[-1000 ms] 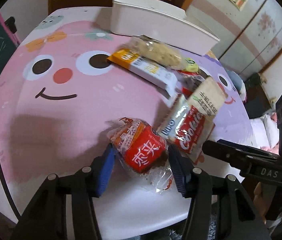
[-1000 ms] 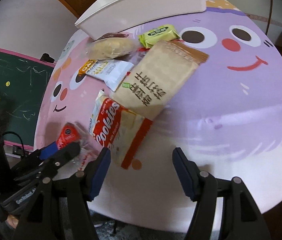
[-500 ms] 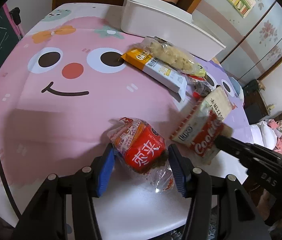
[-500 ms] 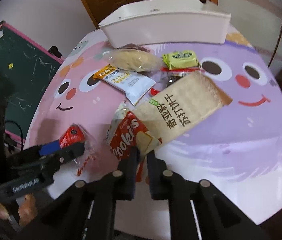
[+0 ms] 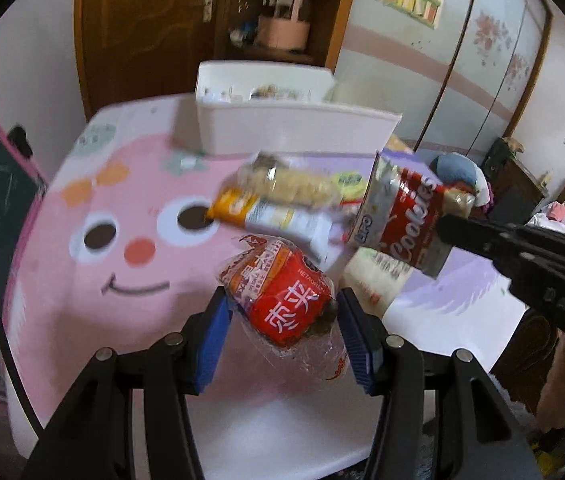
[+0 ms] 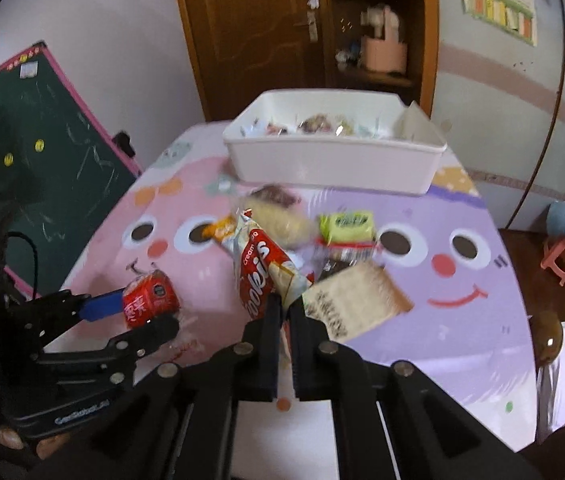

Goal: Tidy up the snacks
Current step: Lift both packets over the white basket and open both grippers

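Observation:
My left gripper (image 5: pixel 282 312) is shut on a red snack packet (image 5: pixel 282 300) in clear wrap and holds it lifted off the table; it also shows in the right wrist view (image 6: pixel 148 300). My right gripper (image 6: pixel 285 308) is shut on a red and silver cookies pack (image 6: pixel 260 272), held up above the table; the pack also shows in the left wrist view (image 5: pixel 406 220). The white bin (image 6: pixel 334 160) with several snacks inside stands at the table's far edge.
On the pink and purple cartoon table cover (image 6: pixel 462 312) lie a beige cracker pack (image 6: pixel 350 304), a green packet (image 6: pixel 346 226), a pale wrapped bun (image 6: pixel 278 216) and an orange-white pack (image 5: pixel 274 216). A chalkboard (image 6: pixel 42 140) stands at the left.
My right gripper closed on the cookies pack and raised it off the table. My left gripper lifted the red packet. Both views tilted up toward the bin.

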Available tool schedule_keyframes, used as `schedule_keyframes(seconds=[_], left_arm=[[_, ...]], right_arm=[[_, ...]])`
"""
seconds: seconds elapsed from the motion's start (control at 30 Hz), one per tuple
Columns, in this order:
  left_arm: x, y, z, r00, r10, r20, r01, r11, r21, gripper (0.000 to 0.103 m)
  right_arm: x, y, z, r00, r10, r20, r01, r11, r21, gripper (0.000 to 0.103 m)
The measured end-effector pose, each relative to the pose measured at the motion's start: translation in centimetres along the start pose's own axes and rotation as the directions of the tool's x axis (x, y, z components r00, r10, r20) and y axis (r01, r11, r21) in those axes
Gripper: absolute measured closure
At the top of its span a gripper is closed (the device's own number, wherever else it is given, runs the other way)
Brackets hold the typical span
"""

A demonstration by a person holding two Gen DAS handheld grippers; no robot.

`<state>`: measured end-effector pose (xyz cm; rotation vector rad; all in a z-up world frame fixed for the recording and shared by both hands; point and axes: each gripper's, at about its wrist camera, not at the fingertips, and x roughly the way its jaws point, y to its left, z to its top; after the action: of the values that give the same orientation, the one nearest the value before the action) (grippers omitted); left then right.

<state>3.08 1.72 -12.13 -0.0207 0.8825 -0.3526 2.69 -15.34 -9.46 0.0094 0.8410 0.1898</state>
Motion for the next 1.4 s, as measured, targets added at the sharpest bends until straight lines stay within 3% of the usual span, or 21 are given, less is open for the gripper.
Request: schedule_keyframes(seconds=[0.23,0.4,0.5,0.63,0.73,0.87,0.97,1.03,1.07,1.13,1.17,1.2,1.4], left_arm=[[-1.3,-0.7,5.9,0.997,0.027,0.072,-0.029,0.999,0.026,0.051],[-2.1,-1.2,12.1,0.986,0.062,0.153,-0.07,0.997,0.043,0.051],[-2.8,-1.5,16.2,0.971,0.079,0.224,-0.093,0.994,0.052,0.051],[-3.3,-2.6,21.5,0.934,0.136,0.331,-0.171,0.982,0.08,0.05],[-2.6,-3.4,24.8,0.915,0.161,0.371,-0.21,0.973,0.096,0.05],[-0.3,-3.9,28.4,0.905,0.183,0.384,-0.236,0.967,0.095,0.05],[2.2,-4.1,30.5,0.912,0.186,0.366,-0.229,0.97,0.079,0.05],[4.5,-4.0,31.4,0.919,0.203,0.337,-0.237,0.969,0.064,0.049],[5.5,-3.8,31.5,0.923,0.212,0.32,-0.242,0.969,0.057,0.043],[7.5,-3.4,31.7,0.93,0.226,0.291,-0.248,0.968,0.039,0.024],[8.2,-3.2,31.6,0.93,0.23,0.286,-0.249,0.968,0.03,0.012],[8.9,-2.8,31.2,0.928,0.247,0.28,-0.261,0.965,0.013,0.008],[9.9,-1.3,29.3,0.936,0.248,0.249,-0.245,0.969,-0.043,0.008]], right_arm=[[0.0,-3.0,2.4,0.998,-0.025,0.052,0.022,0.999,0.043,0.099],[-0.5,-5.5,6.6,0.988,-0.067,0.141,0.058,0.996,0.061,0.099],[-0.6,-6.4,9.6,0.978,-0.089,0.19,0.079,0.995,0.062,0.099],[-1.1,-7.7,14.9,0.946,-0.118,0.301,0.105,0.993,0.059,0.099],[-0.9,-8.6,18.3,0.92,-0.134,0.369,0.116,0.991,0.07,0.099],[0.5,-9.8,21.7,0.91,-0.133,0.393,0.1,0.99,0.103,0.099],[2.4,-10.6,23.7,0.913,-0.147,0.38,0.109,0.987,0.119,0.098],[4.2,-11.1,24.7,0.927,-0.141,0.349,0.105,0.987,0.12,0.095],[5.2,-11.2,24.9,0.934,-0.143,0.327,0.11,0.987,0.117,0.095],[7.1,-11.5,24.9,0.951,-0.126,0.282,0.102,0.99,0.099,0.084],[7.9,-11.7,24.9,0.957,-0.132,0.258,0.109,0.989,0.1,0.072],[8.5,-11.9,24.7,0.962,-0.141,0.235,0.118,0.987,0.107,0.064],[8.6,-13.0,21.8,0.978,-0.103,0.18,0.067,0.978,0.196,0.058]])
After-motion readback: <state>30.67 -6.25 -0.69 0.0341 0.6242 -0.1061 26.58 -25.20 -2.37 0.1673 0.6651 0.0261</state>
